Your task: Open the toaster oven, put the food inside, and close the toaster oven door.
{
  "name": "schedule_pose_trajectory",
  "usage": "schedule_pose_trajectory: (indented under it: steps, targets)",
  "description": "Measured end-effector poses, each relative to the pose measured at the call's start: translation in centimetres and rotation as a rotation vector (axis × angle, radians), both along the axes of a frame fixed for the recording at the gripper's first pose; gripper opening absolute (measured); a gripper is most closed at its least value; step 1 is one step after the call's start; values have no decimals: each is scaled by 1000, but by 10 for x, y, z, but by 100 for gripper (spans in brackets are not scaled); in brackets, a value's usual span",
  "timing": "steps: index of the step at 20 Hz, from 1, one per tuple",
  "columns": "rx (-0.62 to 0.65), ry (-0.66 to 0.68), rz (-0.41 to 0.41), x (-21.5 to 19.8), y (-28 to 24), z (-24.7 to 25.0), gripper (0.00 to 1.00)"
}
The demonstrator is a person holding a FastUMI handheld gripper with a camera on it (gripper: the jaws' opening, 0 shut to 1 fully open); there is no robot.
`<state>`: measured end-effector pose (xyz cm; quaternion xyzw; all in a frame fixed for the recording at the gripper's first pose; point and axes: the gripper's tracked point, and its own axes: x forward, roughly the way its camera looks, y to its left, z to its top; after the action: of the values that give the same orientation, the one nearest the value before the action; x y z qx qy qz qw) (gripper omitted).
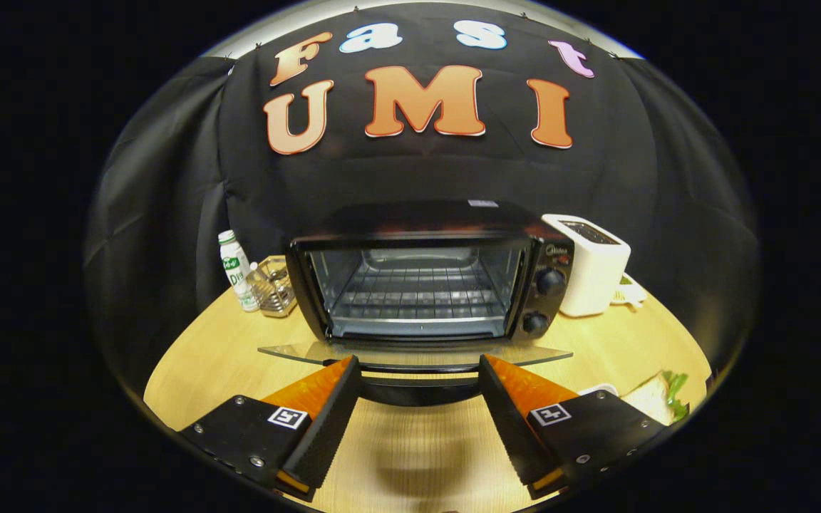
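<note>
Oven [425, 285] door [410, 354] is seen dropped open at 12 o'clock; jaws gape wide, empty; sandwich [660, 395] at 4 o'clock, judged soft, is best pinched gently across its sides

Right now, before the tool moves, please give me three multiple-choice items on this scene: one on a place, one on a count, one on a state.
1. Where does the white toaster stand?
A. beside the toaster oven, on its knob side
B. on top of the oven
C. inside the oven

2. How many round knobs show on the oven's front panel?
A. none
B. two
C. five

3. What is the state of the oven door?
A. shut
B. removed
C. folded down open

Answers:
1 A, it sits on the wooden table next to the knob panel.
2 B, one knob above the other.
3 C, the glass door lies flat just ahead of the open tool, and the wire rack shows with no food on it.
</note>
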<state>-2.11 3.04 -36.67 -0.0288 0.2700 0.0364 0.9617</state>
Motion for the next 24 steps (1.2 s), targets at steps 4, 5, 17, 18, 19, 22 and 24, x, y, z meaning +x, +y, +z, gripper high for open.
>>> schedule_pose_trajectory:
  steps: [4, 5, 17, 18, 19, 22, 24]
  targets:
    - [-74, 18, 19, -12, -8, -23, 98]
    - [-82, 19, 20, -14, -10, -26, 98]
    - [-48, 150, -28, -32, -26, -83, 100]
    - [-66, 141, -15, -32, -26, -83, 100]
    - [-77, 153, -9, -35, -26, -82, 100]
    - [23, 113, -6, -31, -24, -55, 100]
    - [62, 75, 6, -21, -32, -20, 100]
